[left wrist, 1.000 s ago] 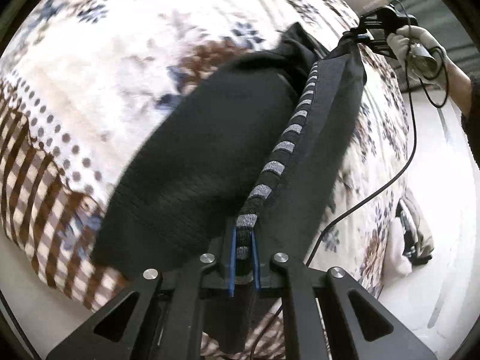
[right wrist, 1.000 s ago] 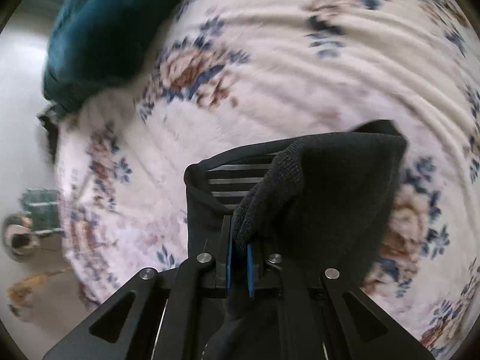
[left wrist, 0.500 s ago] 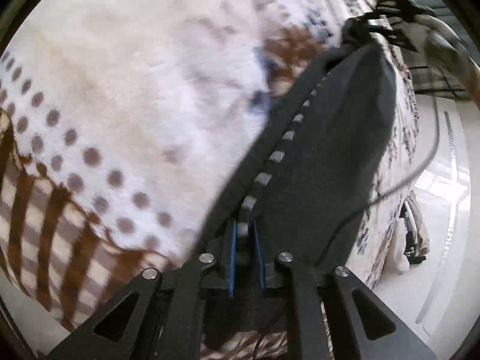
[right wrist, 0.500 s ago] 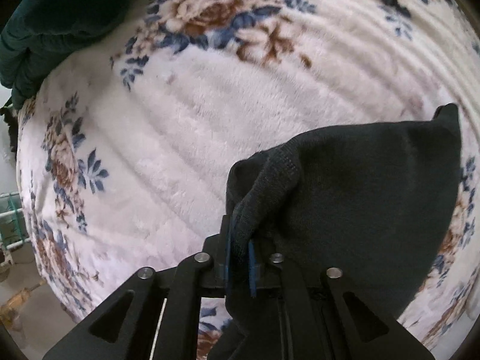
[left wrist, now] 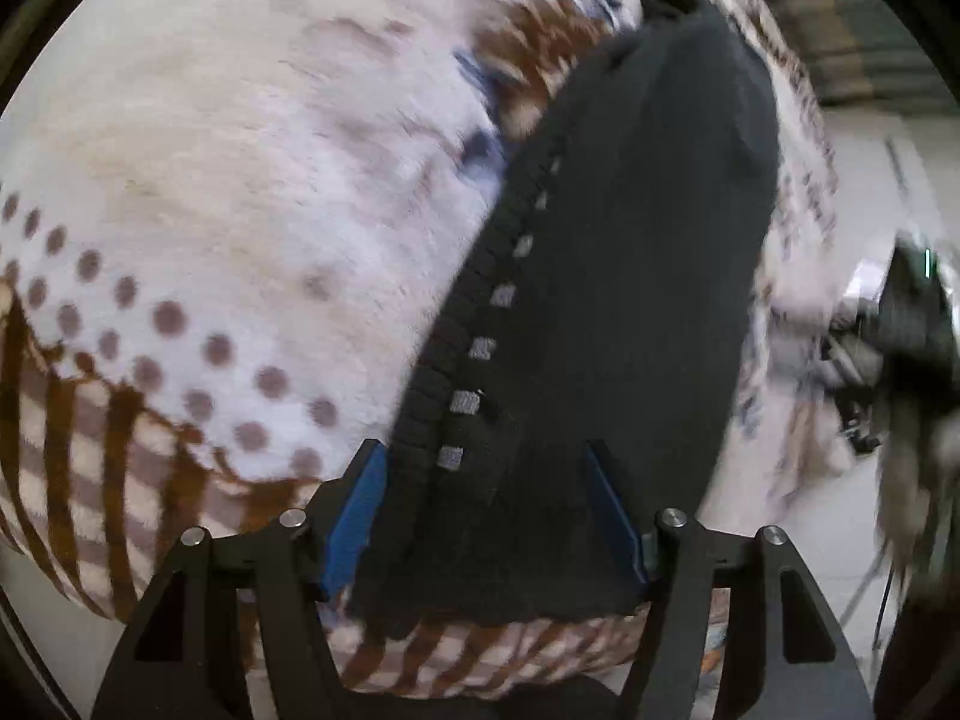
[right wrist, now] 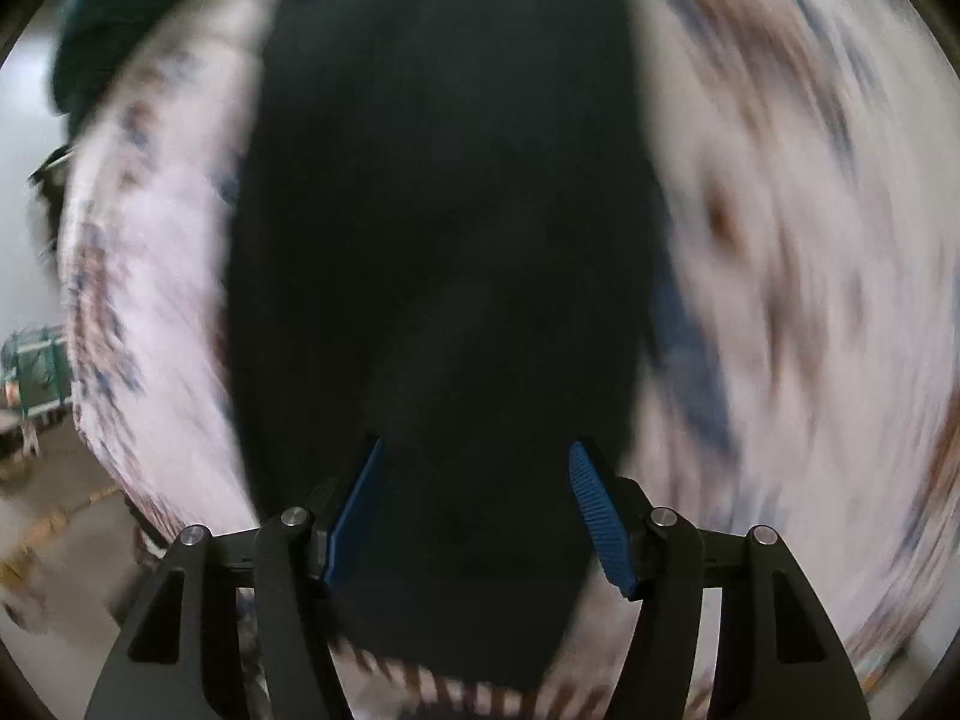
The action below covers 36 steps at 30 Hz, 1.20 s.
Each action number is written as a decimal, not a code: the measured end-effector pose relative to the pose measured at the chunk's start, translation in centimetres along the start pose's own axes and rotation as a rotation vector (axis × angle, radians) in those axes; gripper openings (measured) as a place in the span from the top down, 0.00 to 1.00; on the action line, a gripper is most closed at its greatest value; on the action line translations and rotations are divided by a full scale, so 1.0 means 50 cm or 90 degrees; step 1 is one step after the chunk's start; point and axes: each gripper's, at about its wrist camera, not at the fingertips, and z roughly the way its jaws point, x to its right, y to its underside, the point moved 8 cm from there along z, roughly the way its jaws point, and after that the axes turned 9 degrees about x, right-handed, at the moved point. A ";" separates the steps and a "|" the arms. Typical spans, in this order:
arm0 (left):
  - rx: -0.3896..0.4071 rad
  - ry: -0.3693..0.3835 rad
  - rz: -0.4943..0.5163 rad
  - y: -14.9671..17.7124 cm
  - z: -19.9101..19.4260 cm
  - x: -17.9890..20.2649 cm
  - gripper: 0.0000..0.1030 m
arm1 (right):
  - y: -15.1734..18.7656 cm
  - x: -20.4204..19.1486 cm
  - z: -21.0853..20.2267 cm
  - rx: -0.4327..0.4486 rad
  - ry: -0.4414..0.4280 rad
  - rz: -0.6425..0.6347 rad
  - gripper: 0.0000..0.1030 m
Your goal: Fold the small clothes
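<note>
Dark knit garment (left wrist: 630,300) lies flat on the floral blanket (left wrist: 240,150); left gripper (left wrist: 486,516) has just been opening, pads clear of the cloth between them. Right view, blurred: right gripper (right wrist: 474,516) likewise just opening over the garment (right wrist: 444,240), gripping nothing.

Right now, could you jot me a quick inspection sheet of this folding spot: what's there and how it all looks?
Surface: plush floral blanket with dotted, striped edge.
Job's things: dark knit garment lying long on the blanket, grey dashes along one edge.
Clutter: teal cloth at the blanket's far corner.
Grippers: left gripper and right gripper have just been opening; garment lies between the pads, not pinched.
Cables: nothing seen clearly.
Surroundings: pale floor; blurred dark gear beside the bed.
</note>
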 end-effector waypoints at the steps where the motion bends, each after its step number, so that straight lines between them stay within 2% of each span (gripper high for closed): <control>1: -0.001 -0.016 0.013 0.003 0.006 0.001 0.66 | 0.073 0.034 0.031 -0.032 0.005 0.024 0.37; 2: -0.002 -0.035 0.022 0.005 0.010 -0.003 0.93 | 0.112 0.052 0.052 -0.051 0.010 0.032 0.37; 3: 0.002 -0.042 0.021 0.006 0.009 -0.005 0.93 | 0.174 0.075 0.082 -0.081 0.016 0.043 0.39; 4: 0.010 -0.037 0.013 0.007 0.003 -0.006 0.93 | 0.227 0.089 0.107 -0.101 0.012 0.056 0.45; 5: 0.015 -0.038 0.007 0.007 -0.004 -0.011 0.93 | 0.251 0.093 0.119 -0.107 0.004 0.062 0.49; 6: 0.022 -0.041 0.007 0.007 -0.014 -0.013 0.93 | 0.284 0.093 0.131 -0.111 -0.013 0.071 0.65; 7: 0.028 -0.047 0.012 0.007 -0.024 -0.014 0.93 | 0.300 0.090 0.134 -0.106 -0.026 0.073 0.85; 11: 0.011 -0.075 0.015 0.015 -0.017 -0.043 0.94 | 0.326 0.080 0.107 -0.053 -0.027 0.051 0.91; 14: -0.011 -0.072 -0.001 0.005 -0.025 -0.035 0.91 | 0.339 0.085 0.134 -0.077 -0.021 0.049 0.89; 15: -0.013 -0.070 0.007 -0.002 -0.036 -0.019 0.87 | 0.333 0.084 0.135 -0.093 -0.026 0.042 0.85; 16: -0.008 -0.065 0.018 -0.015 -0.052 0.002 0.75 | 0.327 0.080 0.131 -0.103 -0.035 0.041 0.81; 17: 0.000 -0.044 0.025 -0.031 -0.069 0.027 0.58 | 0.310 0.069 0.113 -0.104 -0.054 0.040 0.78; 18: 0.013 -0.020 0.026 -0.052 -0.083 0.052 0.43 | 0.296 0.065 0.095 -0.093 -0.068 0.034 0.64; 19: 0.032 -0.002 0.027 -0.085 -0.098 0.076 0.39 | 0.272 0.065 0.067 -0.070 -0.078 0.026 0.53; 21: 0.062 0.049 0.026 -0.165 -0.110 0.126 0.38 | 0.223 0.074 0.019 -0.024 -0.083 0.020 0.52; 22: 0.082 0.074 0.031 -0.230 -0.106 0.161 0.38 | 0.193 0.076 -0.003 -0.006 -0.087 0.022 0.51; 25: 0.120 0.111 0.050 -0.381 -0.075 0.243 0.38 | 0.073 0.092 -0.060 0.055 -0.111 0.048 0.45; 26: 0.127 0.125 0.060 -0.443 -0.056 0.279 0.38 | 0.011 0.104 -0.075 0.082 -0.108 0.062 0.45; 28: 0.142 0.138 0.076 -0.543 -0.022 0.334 0.38 | -0.069 0.118 -0.091 0.117 -0.106 0.077 0.45; 30: 0.139 0.150 0.100 -0.644 0.026 0.384 0.38 | -0.186 0.129 -0.112 0.163 -0.108 0.091 0.44; 32: 0.122 0.154 0.126 -0.720 0.087 0.424 0.38 | -0.293 0.131 -0.117 0.198 -0.112 0.105 0.37; 34: 0.100 0.141 0.141 -0.773 0.143 0.440 0.38 | -0.392 0.145 -0.123 0.220 -0.114 0.120 0.34; 35: 0.087 0.142 0.147 -0.792 0.164 0.446 0.39 | -0.454 0.148 -0.117 0.225 -0.114 0.130 0.34; 36: 0.076 0.152 0.152 -0.799 0.187 0.448 0.41 | -0.488 0.152 -0.111 0.229 -0.113 0.137 0.34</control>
